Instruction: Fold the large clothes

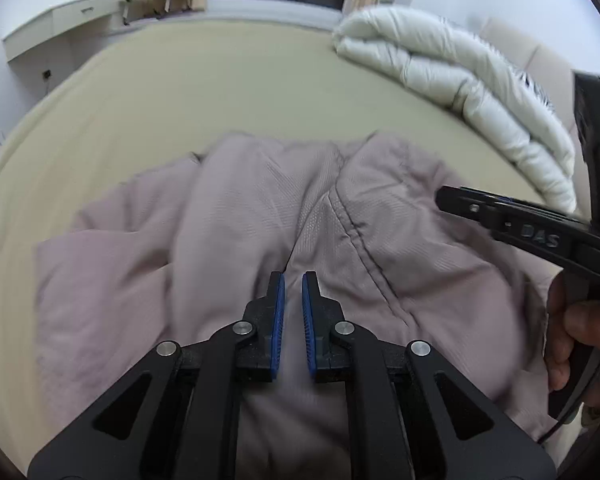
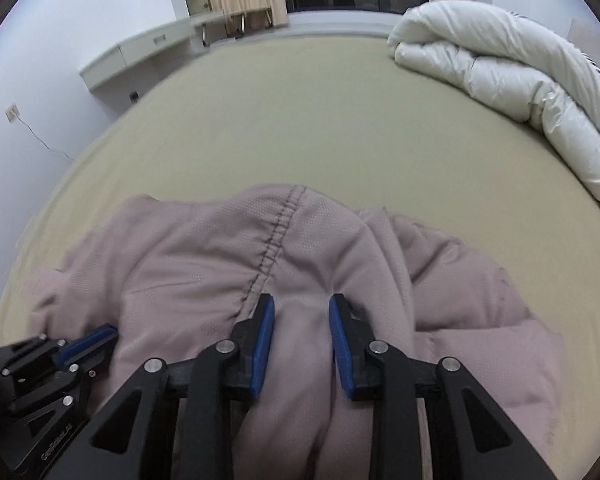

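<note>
1. Leftward, my left gripper [image 1: 293,280], blue ribbed pads nearly together, pinches thin mauve fabric.
2. Centrally, the puffy quilted mauve jacket [image 2: 204,256] lies crumpled on the smooth beige bed [image 2: 340,120].
3. Rightward, my right gripper [image 2: 302,304] clamps a thick fold.

Beige bed [image 2: 300,128] w/ crumpled mauve garment [image 2: 204,256] near edge, white duvet [image 2: 520,80] far right

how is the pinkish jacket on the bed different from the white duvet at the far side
The mauve-pink padded jacket lies crumpled and spread loosely at the near edge of the beige bed; the puffy white duvet is folded into a thick stack at the far right. The jacket has a dark stitched seam and a fine dotted weave; the duvet looks glossy and quilted. Both grippers are at the jacket; none is at the duvet. Both are soft, padded textiles resting on the same bed.
</note>
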Demonstrator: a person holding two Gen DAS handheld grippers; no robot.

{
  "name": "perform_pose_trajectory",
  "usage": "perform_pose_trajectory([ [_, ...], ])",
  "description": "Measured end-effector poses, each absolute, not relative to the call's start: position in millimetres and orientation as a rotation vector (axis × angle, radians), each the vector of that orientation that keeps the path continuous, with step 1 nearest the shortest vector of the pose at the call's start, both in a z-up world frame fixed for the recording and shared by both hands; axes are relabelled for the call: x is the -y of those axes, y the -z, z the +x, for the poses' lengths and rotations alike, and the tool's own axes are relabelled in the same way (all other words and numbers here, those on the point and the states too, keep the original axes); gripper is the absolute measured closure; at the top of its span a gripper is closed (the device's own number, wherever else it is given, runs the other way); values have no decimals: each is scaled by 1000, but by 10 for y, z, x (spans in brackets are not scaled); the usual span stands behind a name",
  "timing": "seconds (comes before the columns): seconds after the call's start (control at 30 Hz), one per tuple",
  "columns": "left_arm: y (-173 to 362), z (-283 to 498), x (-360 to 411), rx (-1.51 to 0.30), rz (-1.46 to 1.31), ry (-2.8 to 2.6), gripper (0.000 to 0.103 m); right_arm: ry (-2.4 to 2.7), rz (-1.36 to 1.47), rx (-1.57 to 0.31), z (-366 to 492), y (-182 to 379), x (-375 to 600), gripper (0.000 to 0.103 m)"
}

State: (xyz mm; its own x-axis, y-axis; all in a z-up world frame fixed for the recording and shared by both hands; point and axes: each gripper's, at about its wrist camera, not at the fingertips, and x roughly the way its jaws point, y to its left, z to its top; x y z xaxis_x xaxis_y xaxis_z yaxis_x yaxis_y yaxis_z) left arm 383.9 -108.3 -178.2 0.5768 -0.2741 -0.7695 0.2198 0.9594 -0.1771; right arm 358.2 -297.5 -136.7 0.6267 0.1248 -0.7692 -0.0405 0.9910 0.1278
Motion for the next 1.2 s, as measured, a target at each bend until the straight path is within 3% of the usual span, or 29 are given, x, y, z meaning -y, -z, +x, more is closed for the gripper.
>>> perform_pose_trajectory([
  [0.13,1672,3410,927,-831,-76,274,95,-173,117,-768,2961,999,2932,71],
  [0.37,2163,3535,1119,-969,11,270,95,-183,-24,-889,2780,1786,2589,66],
  [0.5,1904,3380,1002,-950,-39,287,94,-137,-39,-884,2726,1630,2535,60],
  [0.6,1605,2964,765,-895,-32,270,94,-139,47,-776,2332,1221,2667,24],
  [0.63,1537,2808,674,-892,-25,261,94,-146,74,-714,2095,1085,2722,7],
  [0.67,1482,2635,570,-890,-23,254,91,-149,92,-669,1921,995,2801,0],
  [0.73,1393,2263,331,-892,-22,223,72,-151,115,-619,1473,867,2934,0],
  [0.77,1379,2039,200,-897,-28,210,35,-149,125,-634,1297,853,2992,0],
  [0.8,1370,1817,60,-905,-47,192,13,-142,134,-655,1130,856,3046,0],
  [1.2,1717,-560,-1029,-1179,-140,117,12,-29,383,-880,-752,1448,3920,4],
])
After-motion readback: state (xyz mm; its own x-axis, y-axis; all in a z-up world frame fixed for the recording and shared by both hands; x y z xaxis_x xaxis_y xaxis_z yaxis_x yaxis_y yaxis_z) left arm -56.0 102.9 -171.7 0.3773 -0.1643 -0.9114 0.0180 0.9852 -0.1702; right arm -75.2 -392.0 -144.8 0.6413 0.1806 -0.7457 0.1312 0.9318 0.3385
